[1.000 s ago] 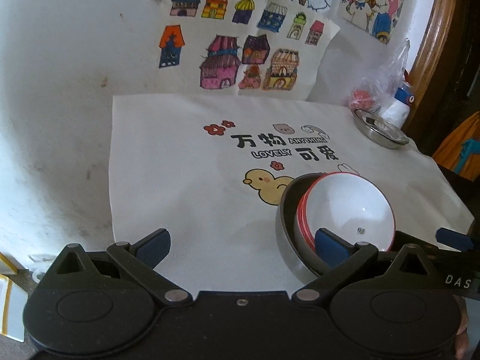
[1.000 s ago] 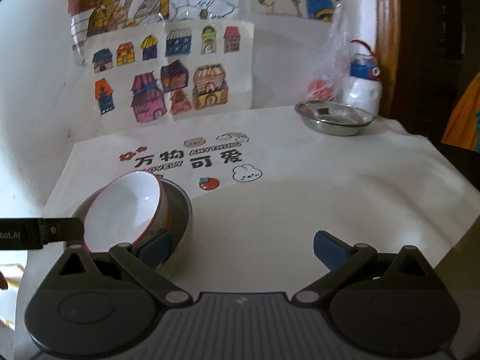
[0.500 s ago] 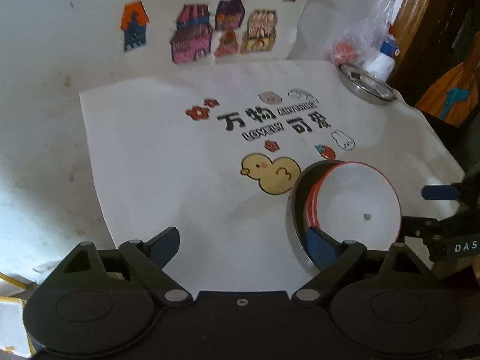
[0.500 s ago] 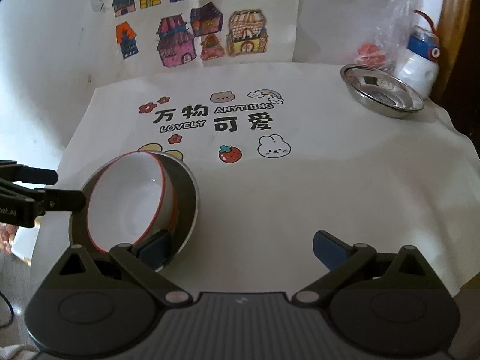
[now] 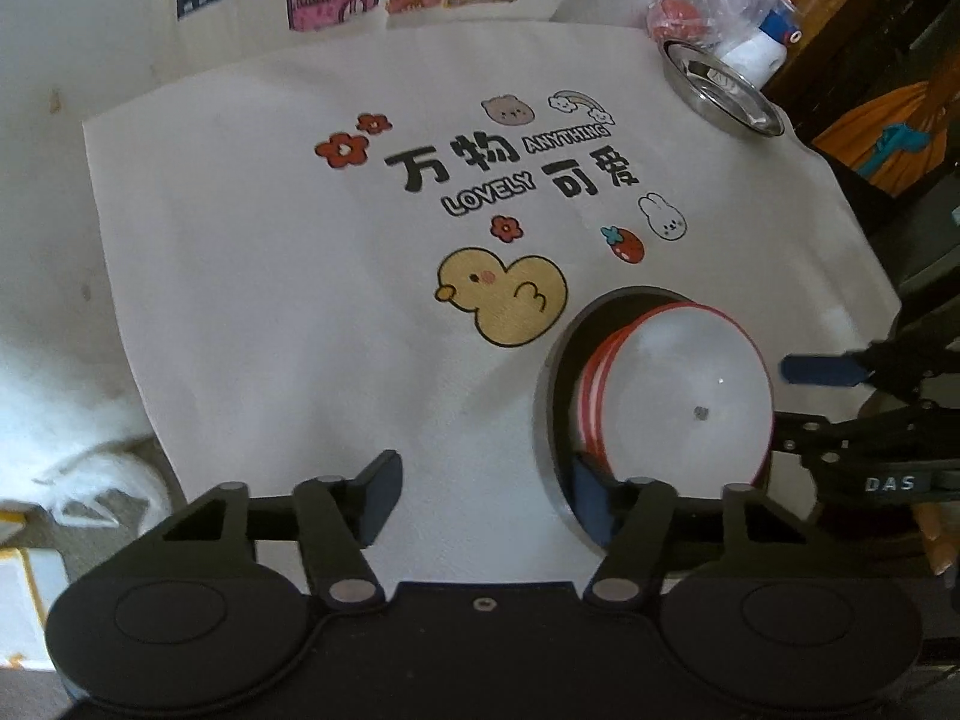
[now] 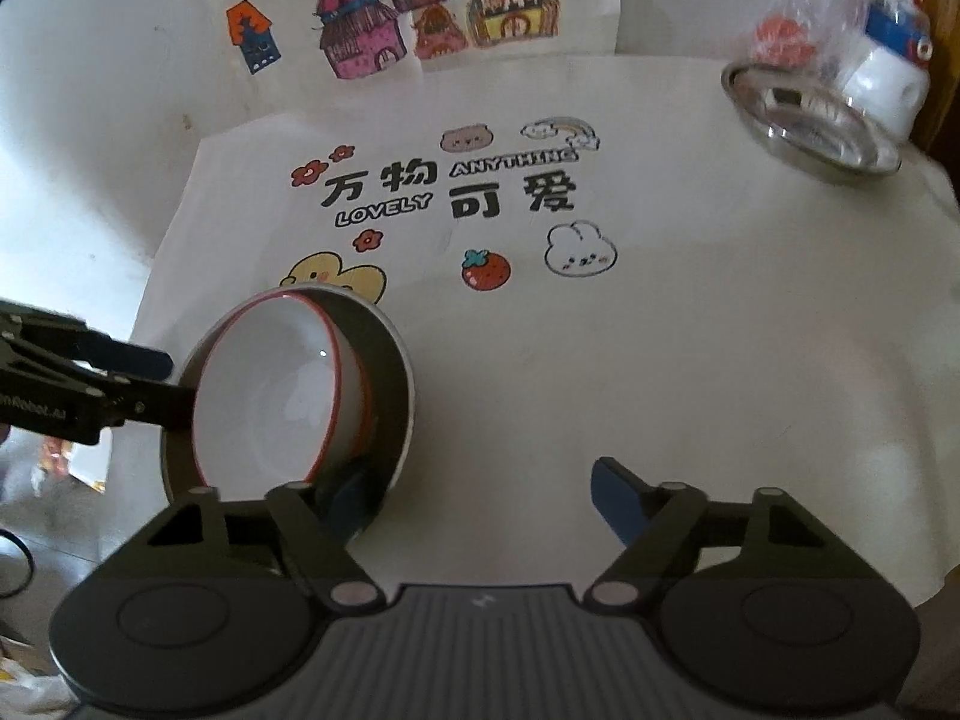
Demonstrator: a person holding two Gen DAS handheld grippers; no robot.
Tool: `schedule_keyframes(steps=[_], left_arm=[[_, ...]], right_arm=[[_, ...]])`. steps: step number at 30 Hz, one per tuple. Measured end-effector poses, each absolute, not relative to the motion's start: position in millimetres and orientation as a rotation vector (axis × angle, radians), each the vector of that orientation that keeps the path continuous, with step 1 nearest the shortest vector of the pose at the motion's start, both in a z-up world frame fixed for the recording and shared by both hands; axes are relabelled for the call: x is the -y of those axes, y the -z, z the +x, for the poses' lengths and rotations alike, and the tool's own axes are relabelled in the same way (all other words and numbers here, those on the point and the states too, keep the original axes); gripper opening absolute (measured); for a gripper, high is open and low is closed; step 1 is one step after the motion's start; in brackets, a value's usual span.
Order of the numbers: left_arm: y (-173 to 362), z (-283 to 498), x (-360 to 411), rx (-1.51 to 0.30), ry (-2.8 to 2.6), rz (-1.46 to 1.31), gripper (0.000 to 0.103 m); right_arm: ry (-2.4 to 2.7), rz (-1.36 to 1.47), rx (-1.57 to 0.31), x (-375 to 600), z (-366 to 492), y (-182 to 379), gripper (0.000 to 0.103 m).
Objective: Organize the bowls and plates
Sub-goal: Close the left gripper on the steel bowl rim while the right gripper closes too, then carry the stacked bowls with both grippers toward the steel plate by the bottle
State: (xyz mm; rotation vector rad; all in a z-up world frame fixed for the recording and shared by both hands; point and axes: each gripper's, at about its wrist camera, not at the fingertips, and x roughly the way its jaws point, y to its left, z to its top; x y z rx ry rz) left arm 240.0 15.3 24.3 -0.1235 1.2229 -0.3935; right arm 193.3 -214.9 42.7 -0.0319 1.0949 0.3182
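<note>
A white cloth (image 5: 270,252) with a duck, flowers and lettering covers the table under me; house drawings (image 6: 384,18) hang on the wall behind it. At the far right corner sits a steel plate (image 6: 810,120), with a plastic bag (image 6: 804,18) and a white bottle (image 6: 888,78) just behind it, well apart from my work. Nothing lies between that plate and the stack near me.

The stack is a dark bowl (image 6: 390,372) resting on the cloth beside the duck, with red-rimmed white bowls (image 5: 690,396) nested in it and tilted up on edge.

Compared with a second ago, both cameras have risen and pitched down: the cloth print now shows whole, the wall art has slid to the top edge, and the white bowls lean more steeply.

My left tongs (image 5: 480,492) are spread wide and hold nothing; the right finger (image 5: 591,504) sits inside the dark bowl at its near rim, touching or just beside the white bowls, I cannot tell which. My right tongs (image 6: 480,498) are also wide apart and empty, the left finger (image 6: 351,495) tucked inside the same bowl's near edge, the other over bare cloth
</note>
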Motion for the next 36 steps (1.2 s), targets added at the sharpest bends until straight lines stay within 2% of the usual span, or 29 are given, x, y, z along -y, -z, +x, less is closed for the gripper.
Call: schedule_keyframes(steps=[3,7,15,22,24,25,26,36], left_arm=[[-24.6,242.2,-14.1,-1.239,0.410,-0.148,0.049],[-26.0,243.6,-6.0,-1.251,0.419,-0.141,0.036],[-22.7,249.2,2.6,-1.271,0.394,-0.128,0.026],[-16.8,254.1,3.4,-1.301,0.366,-0.159,0.025],[-15.9,255.5,3.4,-1.309,0.373,-0.174,0.019],[-15.9,255.6,4.1,-1.312,0.385,-0.183,0.012],[-16.0,255.3,5.9,-1.312,0.389,-0.184,0.008],[-17.4,251.7,20.3,-1.345,0.382,-0.160,0.007]], right_arm=[[-0.332,0.038,-1.141,216.0,201.2,-41.1,0.061],[-0.327,0.067,-1.184,211.0,208.7,-41.1,0.050],[-0.339,0.108,-1.230,200.6,214.7,-42.4,0.021],[-0.322,0.219,-1.265,205.4,216.8,-35.6,0.017],[-0.318,0.254,-1.275,208.2,218.7,-33.4,0.015],[-0.328,0.252,-1.275,207.9,218.9,-33.3,0.013],[-0.330,0.250,-1.275,207.4,218.7,-33.5,0.013],[-0.293,0.216,-1.291,205.1,204.0,-36.4,0.012]])
